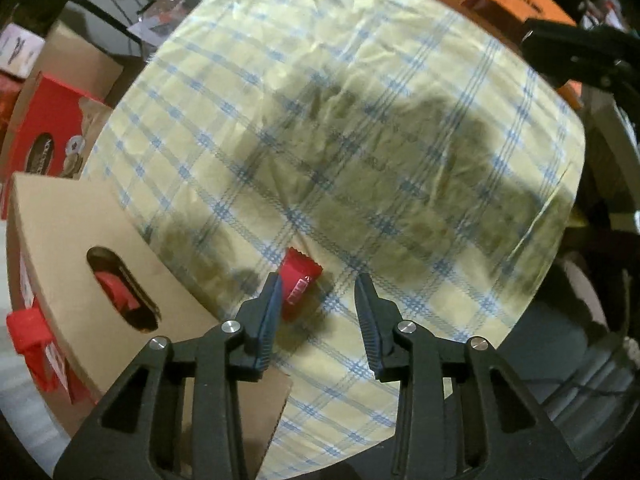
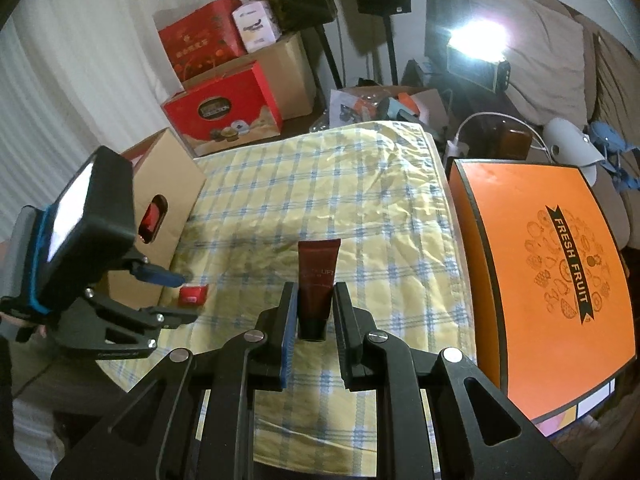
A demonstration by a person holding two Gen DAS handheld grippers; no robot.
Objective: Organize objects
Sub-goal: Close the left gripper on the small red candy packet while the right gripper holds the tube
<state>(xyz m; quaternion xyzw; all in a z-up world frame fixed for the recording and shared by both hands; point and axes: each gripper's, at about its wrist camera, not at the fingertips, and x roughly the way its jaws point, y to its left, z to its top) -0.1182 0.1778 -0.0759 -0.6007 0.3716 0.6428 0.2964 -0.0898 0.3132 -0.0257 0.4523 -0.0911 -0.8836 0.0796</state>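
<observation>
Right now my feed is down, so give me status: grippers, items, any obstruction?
Left gripper open, over red packet on checked cloth. Right gripper shut on dark red tube. Cardboard box close on left; nothing blocking.

A pale yellow cloth with blue plaid lines (image 2: 320, 184) lies under a dark maroon squeeze tube with a black cap (image 2: 318, 280) and a bright red foil packet (image 1: 297, 288), beside a plain brown cardboard box (image 2: 168, 184) and an orange fruit-printed box lid edged in black (image 2: 520, 264).

yellow plaid cloth (image 2: 320, 184) on table, red packet (image 2: 193, 295), cardboard box (image 2: 168, 176) at edge
</observation>
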